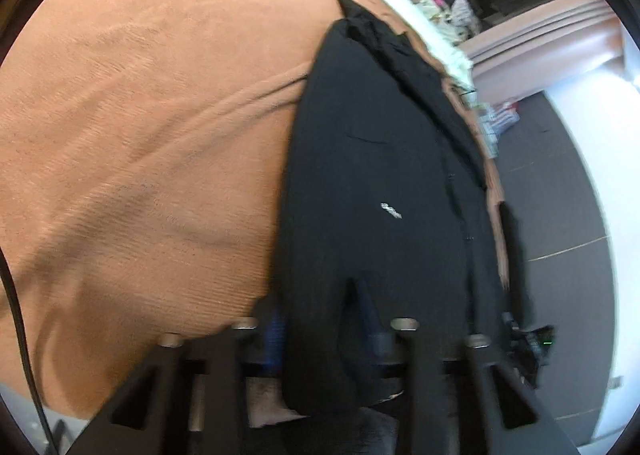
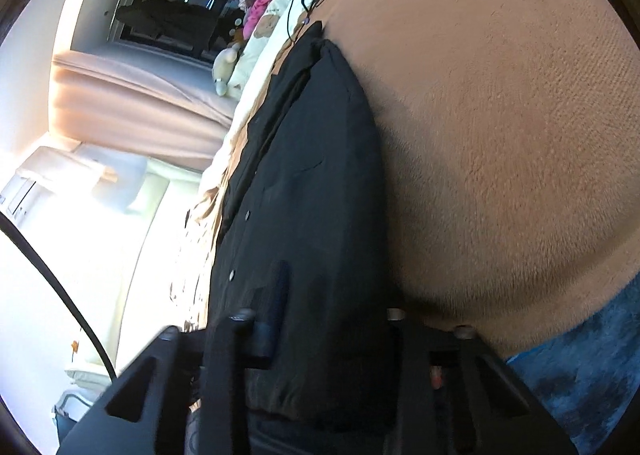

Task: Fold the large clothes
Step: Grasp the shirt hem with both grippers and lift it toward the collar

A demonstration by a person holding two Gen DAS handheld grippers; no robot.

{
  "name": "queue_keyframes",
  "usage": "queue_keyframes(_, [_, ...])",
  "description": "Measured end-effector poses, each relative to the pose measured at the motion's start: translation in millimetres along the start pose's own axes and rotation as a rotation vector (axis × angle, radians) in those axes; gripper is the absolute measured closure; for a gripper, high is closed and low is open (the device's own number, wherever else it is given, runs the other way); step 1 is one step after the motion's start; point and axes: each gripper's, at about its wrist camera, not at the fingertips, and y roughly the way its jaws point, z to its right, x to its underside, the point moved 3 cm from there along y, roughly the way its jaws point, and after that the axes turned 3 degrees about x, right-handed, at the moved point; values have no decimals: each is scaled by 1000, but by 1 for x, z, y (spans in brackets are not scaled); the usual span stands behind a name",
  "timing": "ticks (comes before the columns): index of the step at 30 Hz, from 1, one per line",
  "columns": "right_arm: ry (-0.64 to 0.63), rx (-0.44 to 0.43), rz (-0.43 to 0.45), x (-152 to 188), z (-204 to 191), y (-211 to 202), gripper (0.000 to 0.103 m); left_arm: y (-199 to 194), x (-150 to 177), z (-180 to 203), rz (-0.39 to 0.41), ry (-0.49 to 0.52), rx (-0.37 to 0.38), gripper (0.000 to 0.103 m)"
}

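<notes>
Left wrist view: a black jacket [image 1: 380, 183] is laid along the edge of an orange blanket [image 1: 140, 115], its near end clamped by the left gripper [image 1: 320, 319]. The right gripper [image 2: 332, 319] is likewise closed on the jacket [image 2: 304, 183].

Left gripper [image 1: 324, 319]: black frame showing triangular cut-outs on both sides; four silver round-headed pins [image 1: 405, 323] sitting on top of it behind the fingers. Fingers [image 1: 276, 331] showing dark blue, blurred. A thin black cable [image 1: 20, 319] running down the far left of the view.

Right gripper [image 2: 332, 315]: same black frame with triangular cut-outs, silver pin [image 2: 464, 332] right of the fingers. One finger [image 2: 276, 303] showing dark blue, ridged. A black cable [image 2: 68, 295] curving left of the frame.
</notes>
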Motion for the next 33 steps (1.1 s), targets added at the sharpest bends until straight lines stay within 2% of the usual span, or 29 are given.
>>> queue_keyframes(1, [-3, 3, 4, 4, -6, 3, 100, -1, 0, -1, 1, 0, -2, 88])
queue_keyframes(3, [-15, 14, 16, 5, -13, -2, 102, -8, 0, 0, 17, 4, 6, 92])
queue_keyframes(11, [-136, -60, 67, 19, -79, -29, 103, -65, -2, 30, 131, 62, 33, 94])
queue_keyframes(17, [-186, -126, 89, 44, -108, -63, 103, -122, 15, 38, 196, 78, 70, 94])
queue_keyframes(24, [-217, -172, 91, 82, -106, -98, 103, -170, 48, 45, 240, 88, 93, 94])
queue_keyframes(28, [-216, -194, 97, 91, -87, -122, 103, -189, 67, 48, 262, 89, 121, 94])
queue_keyframes(33, [-242, -214, 110, 93, -90, -136, 103, -214, 89, 47, 291, 90, 155, 94])
